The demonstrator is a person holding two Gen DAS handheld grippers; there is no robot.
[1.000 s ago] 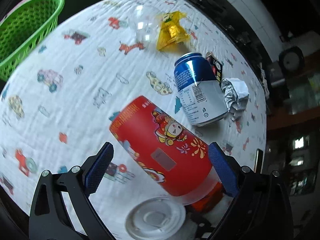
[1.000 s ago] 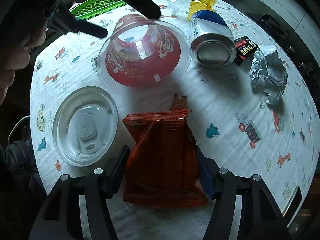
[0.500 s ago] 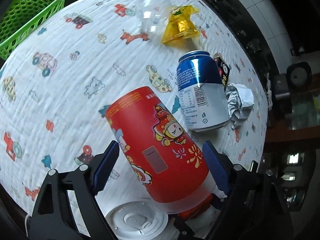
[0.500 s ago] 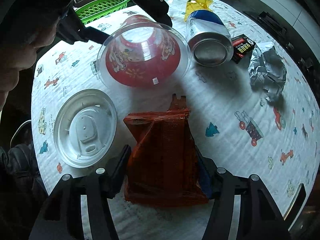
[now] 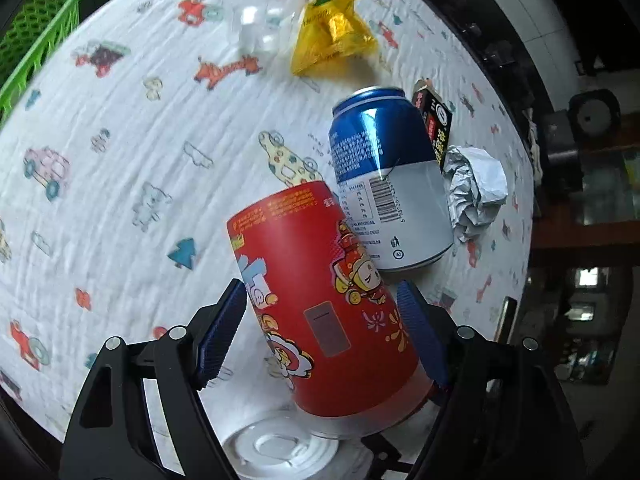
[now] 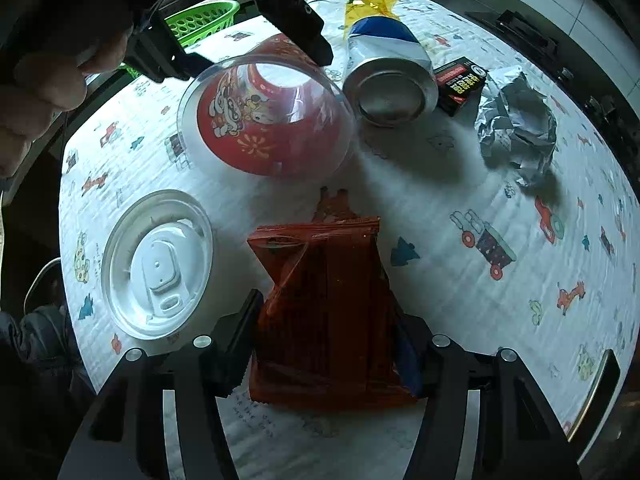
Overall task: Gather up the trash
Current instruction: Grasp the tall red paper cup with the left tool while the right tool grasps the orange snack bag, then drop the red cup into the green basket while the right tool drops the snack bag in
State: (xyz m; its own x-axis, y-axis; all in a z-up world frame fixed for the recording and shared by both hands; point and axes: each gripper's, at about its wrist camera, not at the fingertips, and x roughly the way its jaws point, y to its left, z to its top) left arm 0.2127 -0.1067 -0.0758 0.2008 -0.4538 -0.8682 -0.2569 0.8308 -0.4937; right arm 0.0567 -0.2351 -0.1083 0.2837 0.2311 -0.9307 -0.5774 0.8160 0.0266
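**Cup between the left jaws, orange packet between the right**

The left gripper [image 5: 320,328] has its jaws closing around a red cup [image 5: 320,300] that lies on its side on the tablecloth [image 5: 120,160], open rim toward the gripper. The blue pads [image 5: 224,328] sit at either flank of the cup; the left one shows a sliver of gap, so a firm pinch cannot be told.

The right gripper [image 6: 328,344] straddles an orange snack packet [image 6: 328,312] lying flat on the cloth, its jaws against the packet's two sides and pinching it.

A white lid [image 6: 156,264] rests just left of the packet. Beyond the cup lie a blue can [image 5: 384,184], a black box [image 5: 436,124], crumpled paper [image 5: 476,188], a yellow wrapper [image 5: 332,28] and a clear cup [image 5: 260,20]. A green basket [image 5: 36,36] stands at the table's far left edge.
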